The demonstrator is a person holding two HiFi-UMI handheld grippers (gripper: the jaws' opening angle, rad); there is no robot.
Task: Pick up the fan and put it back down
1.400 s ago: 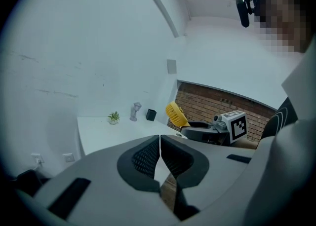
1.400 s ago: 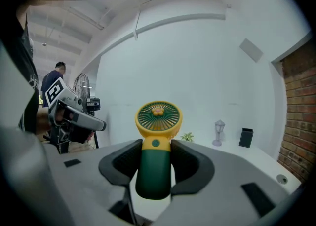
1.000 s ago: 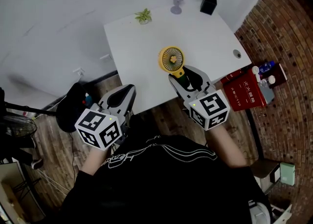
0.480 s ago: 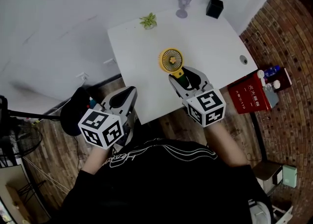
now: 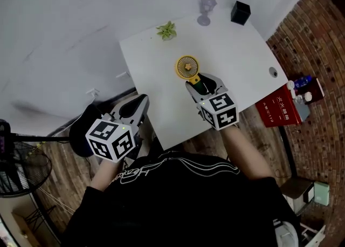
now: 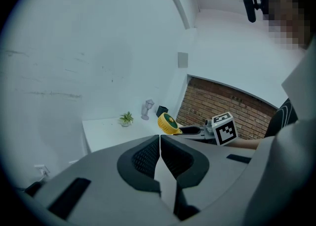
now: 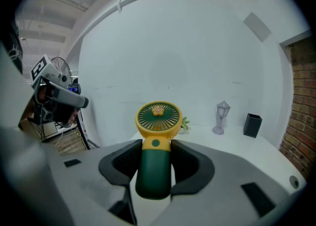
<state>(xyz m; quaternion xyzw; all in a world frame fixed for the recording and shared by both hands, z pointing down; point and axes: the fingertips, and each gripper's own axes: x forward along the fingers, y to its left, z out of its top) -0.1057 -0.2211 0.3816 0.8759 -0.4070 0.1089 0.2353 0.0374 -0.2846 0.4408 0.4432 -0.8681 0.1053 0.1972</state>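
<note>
The fan (image 5: 188, 68) has a round yellow head and a dark green handle. My right gripper (image 5: 202, 84) is shut on that handle, over the near part of the white table (image 5: 237, 52). In the right gripper view the handle (image 7: 155, 168) is pinched between both pads of the right gripper (image 7: 156, 156), with the yellow head (image 7: 157, 120) sticking out past them. Whether the fan touches the table I cannot tell. My left gripper (image 5: 137, 105) hangs off the table's near left corner with nothing in it; its jaws in the left gripper view (image 6: 160, 143) are shut.
A small potted plant (image 5: 167, 30), a clear lamp-shaped ornament (image 5: 205, 9) and a black box (image 5: 240, 12) stand along the table's far edge. A cable hole (image 5: 274, 71) lies near the right edge. A red box (image 5: 280, 108) stands by the brick wall.
My right gripper has carried the fan further in over the table and lower. The left gripper has shifted along with it, still shut and empty.
</note>
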